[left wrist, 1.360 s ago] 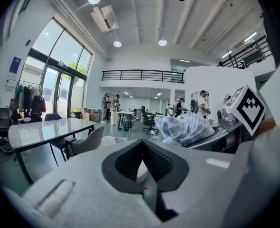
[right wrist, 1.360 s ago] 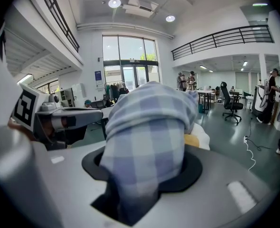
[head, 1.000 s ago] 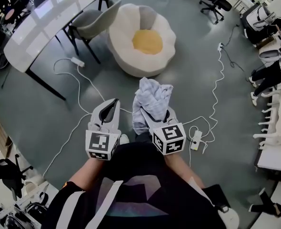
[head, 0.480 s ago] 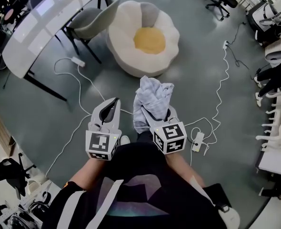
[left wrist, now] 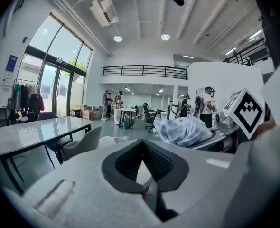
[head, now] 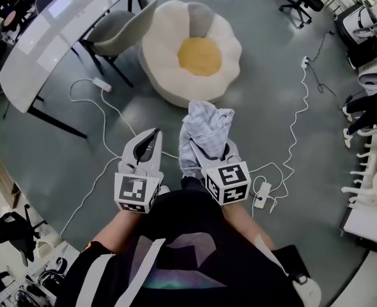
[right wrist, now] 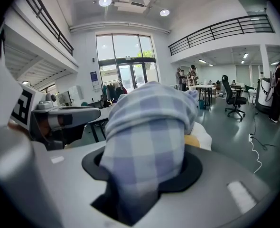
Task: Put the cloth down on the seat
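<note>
Grey floor underfoot. Nearest, the left tool has its jaws pressed together, with nothing in them. Right tool just beside it, pinching the checked cloth, bunched up in the air. Beyond them sits the white seat with its yellow centre, no cloth on it yet.

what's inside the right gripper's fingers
A bunched pale blue checked fabric cloth is clamped between the fingers of the right gripper and spills out above them. It covers the finger pads and tips, so those cannot be seen.
</note>
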